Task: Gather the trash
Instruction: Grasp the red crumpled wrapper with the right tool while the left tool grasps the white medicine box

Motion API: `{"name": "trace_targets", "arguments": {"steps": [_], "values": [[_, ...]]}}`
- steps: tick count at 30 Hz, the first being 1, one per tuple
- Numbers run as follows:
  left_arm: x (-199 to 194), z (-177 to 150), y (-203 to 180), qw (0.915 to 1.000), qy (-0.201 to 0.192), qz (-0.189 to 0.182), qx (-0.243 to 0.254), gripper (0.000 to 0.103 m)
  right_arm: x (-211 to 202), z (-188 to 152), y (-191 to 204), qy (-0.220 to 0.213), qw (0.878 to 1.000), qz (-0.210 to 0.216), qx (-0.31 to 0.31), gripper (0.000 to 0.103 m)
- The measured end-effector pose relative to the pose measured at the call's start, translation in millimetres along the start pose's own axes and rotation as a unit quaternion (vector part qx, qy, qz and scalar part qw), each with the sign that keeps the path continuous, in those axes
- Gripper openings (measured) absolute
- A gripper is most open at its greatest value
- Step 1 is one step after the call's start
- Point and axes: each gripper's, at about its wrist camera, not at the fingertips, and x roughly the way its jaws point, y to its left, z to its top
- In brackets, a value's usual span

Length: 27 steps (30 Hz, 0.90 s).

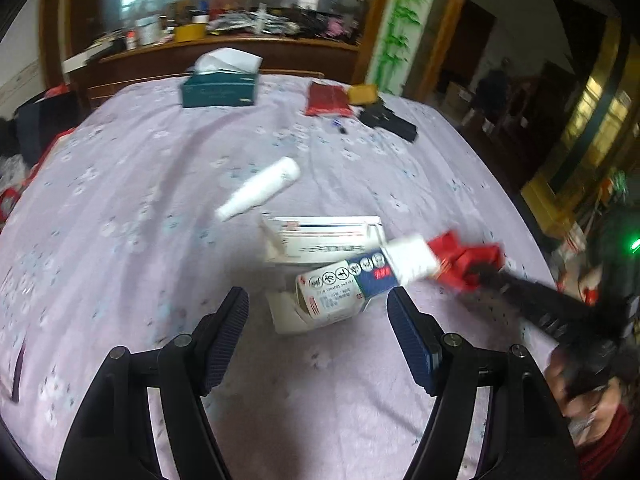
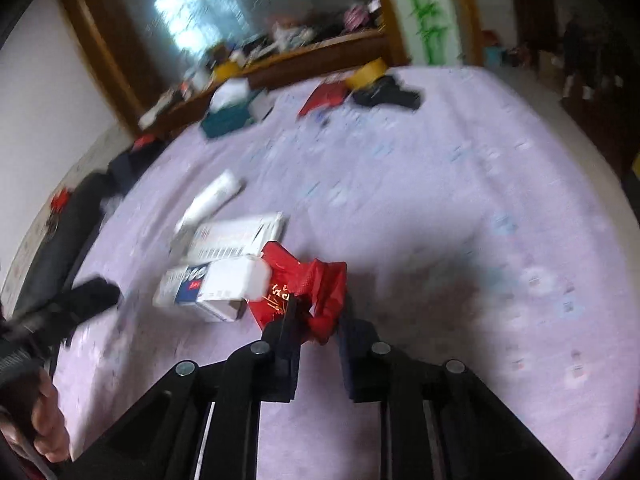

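Note:
On the lilac bed sheet (image 1: 120,208) lie a white tube (image 1: 264,192), a flat white box (image 1: 328,236) and a white-and-blue carton (image 1: 352,280) with its flaps open. My left gripper (image 1: 316,294) hangs open just short of the carton, one finger on either side of it, touching nothing. A crumpled red bag (image 2: 316,280) lies against the carton's (image 2: 212,284) right end. My right gripper (image 2: 320,312) is shut on that bag, and in the left wrist view it comes in from the right (image 1: 486,274) with the bag (image 1: 460,256) at its tips.
Further up the bed are a teal tissue box (image 1: 219,88), a red packet (image 1: 327,98), a yellow tape roll (image 1: 362,93) and a black object (image 1: 388,120). A cluttered wooden shelf (image 1: 240,48) backs the bed. Dark clothing (image 2: 72,216) lies at the left edge.

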Motion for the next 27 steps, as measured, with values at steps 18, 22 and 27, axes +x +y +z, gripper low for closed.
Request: {"name": "trace_targets", "arguments": {"steps": [18,22,27], "values": [[59,-6,-48,0.9792,0.121,-0.062,0.15,0.073,-29,17,-42,-0.041,0.995,-0.009,0.088,0.017],[44,-21,-62,0.9723,0.117,-0.076,0.188,0.073,-33,17,-40,-0.046,0.995,-0.002,0.088,0.017],[45,-12,-65,0.9836,0.089,-0.031,0.154,0.073,-34,16,-36,-0.048,0.996,-0.001,0.08,0.017]]}}
